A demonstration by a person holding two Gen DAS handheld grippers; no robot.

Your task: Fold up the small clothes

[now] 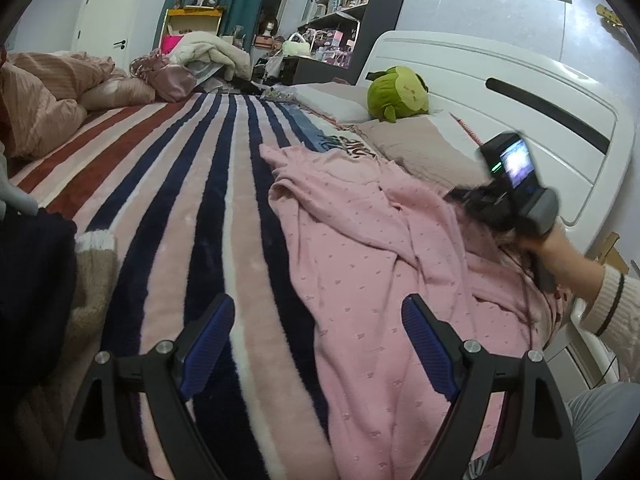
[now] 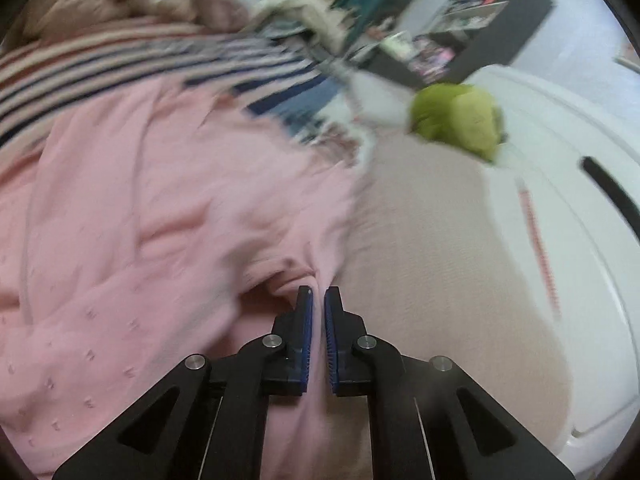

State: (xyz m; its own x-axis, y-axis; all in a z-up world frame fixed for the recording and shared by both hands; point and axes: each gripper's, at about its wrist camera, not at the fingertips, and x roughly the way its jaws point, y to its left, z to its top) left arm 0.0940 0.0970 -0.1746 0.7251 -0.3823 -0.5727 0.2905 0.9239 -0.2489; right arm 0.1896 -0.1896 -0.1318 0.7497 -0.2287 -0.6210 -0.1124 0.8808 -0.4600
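A pink knitted garment (image 1: 360,248) lies crumpled on the striped blanket (image 1: 192,200) of a bed. My left gripper (image 1: 318,320) hovers open just above the blanket and the garment's near edge, with nothing between its blue pads (image 1: 208,340). In the right wrist view my right gripper (image 2: 319,300) is shut on a pinched fold of the pink garment (image 2: 140,200) beside a beige pillow (image 2: 432,260). The left wrist view shows the right gripper's body (image 1: 516,192) held by a hand at the garment's far right edge; its fingertips are hidden there.
A green plush toy (image 1: 398,94) sits on the pillows against the white headboard (image 1: 520,92). A crumpled pink duvet (image 1: 48,88) lies at the far left of the bed. A dark garment (image 1: 32,280) is at the left edge. Shelves stand behind the bed.
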